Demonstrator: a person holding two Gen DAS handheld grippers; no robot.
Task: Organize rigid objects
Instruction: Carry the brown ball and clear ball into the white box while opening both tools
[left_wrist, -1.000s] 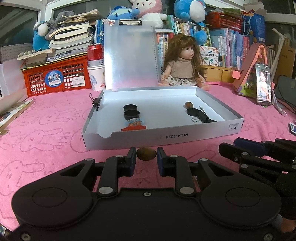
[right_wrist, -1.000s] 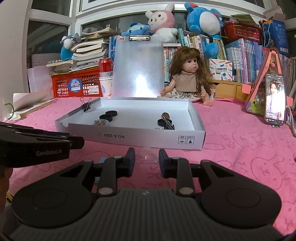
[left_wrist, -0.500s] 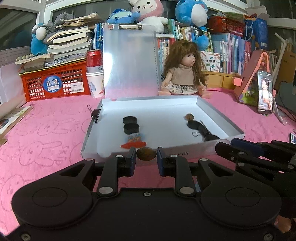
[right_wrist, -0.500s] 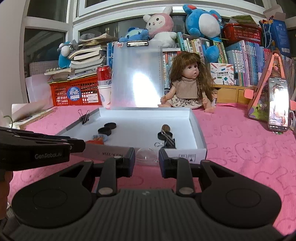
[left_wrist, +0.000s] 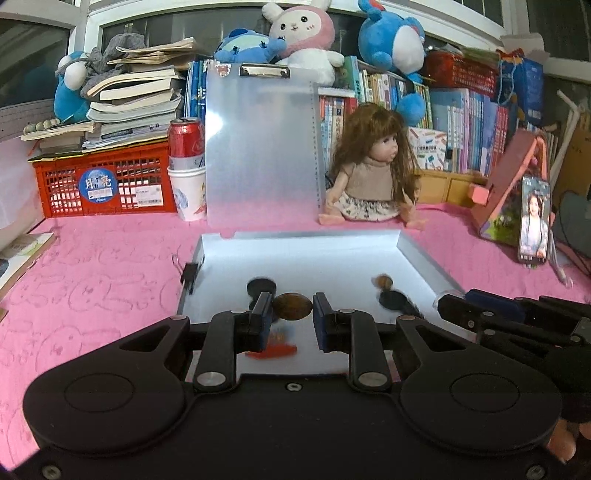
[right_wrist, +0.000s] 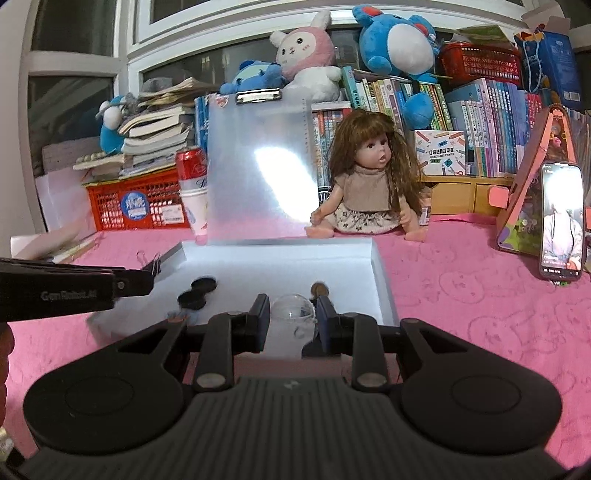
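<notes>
My left gripper (left_wrist: 292, 311) is shut on a brown oval stone (left_wrist: 292, 305) and holds it over the near left part of the shallow white box (left_wrist: 421, 254). My right gripper (right_wrist: 291, 314) is shut on a clear plastic dome (right_wrist: 293, 307) over the box's near edge (right_wrist: 380, 273). In the box lie black discs (left_wrist: 260, 286) (right_wrist: 197, 291), a brown stone (left_wrist: 383, 281) (right_wrist: 320, 288), dark clips (left_wrist: 397, 301) and a small orange-red piece (left_wrist: 273, 350). The right gripper shows at the right of the left wrist view (left_wrist: 517, 321).
The box sits on a pink cloth (left_wrist: 92, 288). A binder clip (left_wrist: 189, 275) hangs on the box's left wall. Behind stand a clipboard (left_wrist: 260, 147), a doll (left_wrist: 371, 173), a red crate (left_wrist: 103, 181), a can on a cup (left_wrist: 186, 162) and a phone (left_wrist: 533, 219).
Both grippers have risen and moved forward with their loads, from in front of the box's near wall to over the box.
</notes>
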